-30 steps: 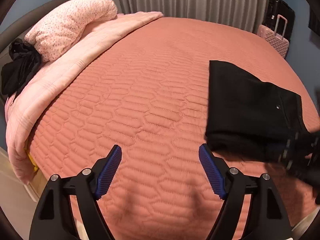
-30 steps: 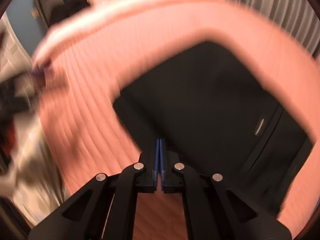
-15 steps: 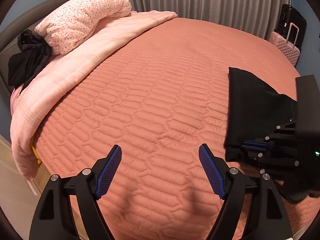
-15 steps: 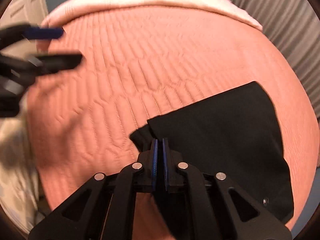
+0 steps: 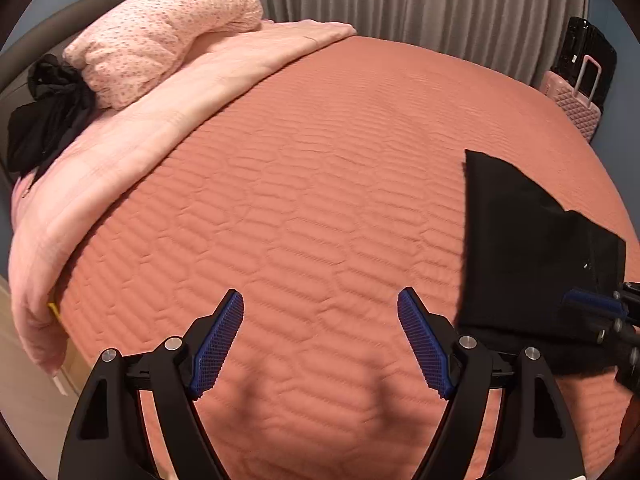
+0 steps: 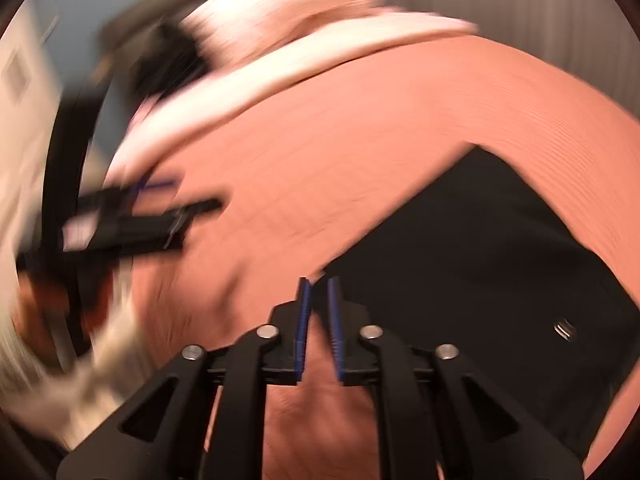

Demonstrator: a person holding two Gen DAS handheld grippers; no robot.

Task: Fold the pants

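Note:
The folded black pants (image 5: 528, 248) lie on the salmon quilted bedspread (image 5: 304, 208) at the right of the left wrist view. My left gripper (image 5: 320, 340) is wide open and empty above the bedspread, left of the pants. My right gripper (image 6: 318, 320) has its jaws slightly parted with bare bedspread showing between them, at the near left corner of the pants (image 6: 500, 280). That view is motion-blurred. The right gripper also shows at the right edge of the left wrist view (image 5: 600, 308), beside the pants' near edge.
A pale pink blanket (image 5: 160, 128) and a dotted pink pillow (image 5: 160, 36) lie at the head of the bed, with a black garment (image 5: 44, 120) beside them. A pink suitcase (image 5: 576, 100) stands by the grey curtain (image 5: 420, 4) at the back right.
The right gripper was shut on the pants' corner; its jaws have parted a little and the view has swung round. The left gripper stays open and has barely moved.

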